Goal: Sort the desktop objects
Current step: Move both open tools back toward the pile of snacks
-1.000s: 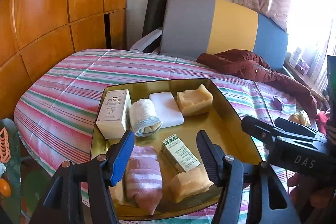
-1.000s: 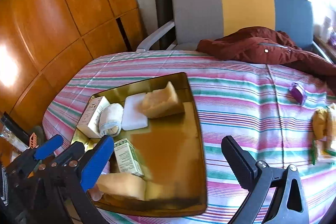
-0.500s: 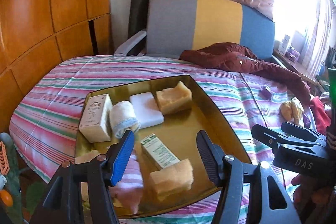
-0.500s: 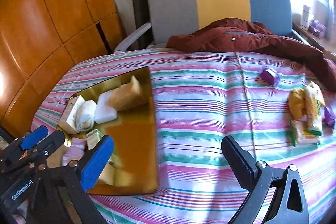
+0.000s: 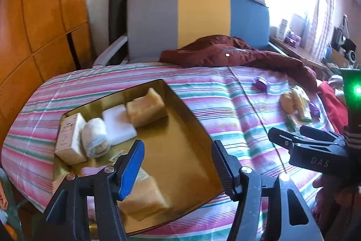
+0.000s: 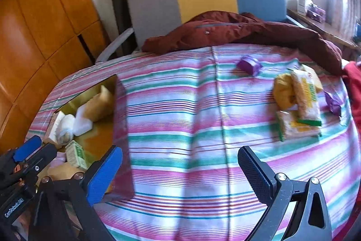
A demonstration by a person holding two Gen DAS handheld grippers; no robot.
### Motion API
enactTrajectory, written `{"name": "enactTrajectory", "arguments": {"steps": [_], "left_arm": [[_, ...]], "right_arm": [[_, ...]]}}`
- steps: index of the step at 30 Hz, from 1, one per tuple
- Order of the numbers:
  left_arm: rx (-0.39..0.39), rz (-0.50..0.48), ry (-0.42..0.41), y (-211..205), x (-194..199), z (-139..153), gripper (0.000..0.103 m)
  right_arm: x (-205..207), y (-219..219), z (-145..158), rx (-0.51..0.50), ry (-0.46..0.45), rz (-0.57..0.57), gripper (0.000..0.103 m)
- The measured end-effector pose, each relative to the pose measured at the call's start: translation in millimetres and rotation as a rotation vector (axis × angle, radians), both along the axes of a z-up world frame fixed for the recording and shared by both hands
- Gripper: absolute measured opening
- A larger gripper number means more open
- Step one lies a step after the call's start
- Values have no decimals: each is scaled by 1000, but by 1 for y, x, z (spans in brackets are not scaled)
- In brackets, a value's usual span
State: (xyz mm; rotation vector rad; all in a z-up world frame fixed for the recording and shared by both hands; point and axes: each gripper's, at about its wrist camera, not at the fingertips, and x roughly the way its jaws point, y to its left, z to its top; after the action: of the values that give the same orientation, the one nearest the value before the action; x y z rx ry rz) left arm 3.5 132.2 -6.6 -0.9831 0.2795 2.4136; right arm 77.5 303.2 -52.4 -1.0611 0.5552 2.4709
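A gold tray (image 5: 189, 150) lies on the striped cloth at the left and shows in the right wrist view (image 6: 99, 141) too. It holds a white box (image 5: 70, 139), a rolled towel (image 5: 94, 139), a white pad (image 5: 118, 124), tan sponges (image 5: 146, 106) and a green box (image 6: 76, 154). My left gripper (image 5: 178, 164) is open and empty over the tray's near part. My right gripper (image 6: 180, 173) is open and empty above the bare cloth. Yellow snack packets (image 6: 297, 101) and a purple packet (image 6: 249, 64) lie at the right.
A dark red jacket (image 6: 237, 33) lies along the table's far edge before a grey, yellow and blue chair back (image 5: 198, 19). Wooden panels (image 5: 33, 26) stand at the left. A red cloth (image 6: 354, 87) lies at the far right.
Both grippers swung to the right. The tray has slid left in both views and the snack packets have come into view. Both stay open and empty.
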Motion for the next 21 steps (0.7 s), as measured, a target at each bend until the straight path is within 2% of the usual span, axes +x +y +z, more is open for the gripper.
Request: {"name": "enactTrajectory", "arguments": {"steps": [9, 21], "left_arm": [[-17, -121, -11, 36, 17, -4, 62], [-45, -219, -57, 72, 30, -18, 62]], "right_arm": [[27, 38, -11, -47, -42, -87, 103], [81, 111, -6, -171, -23, -240, 103]]}}
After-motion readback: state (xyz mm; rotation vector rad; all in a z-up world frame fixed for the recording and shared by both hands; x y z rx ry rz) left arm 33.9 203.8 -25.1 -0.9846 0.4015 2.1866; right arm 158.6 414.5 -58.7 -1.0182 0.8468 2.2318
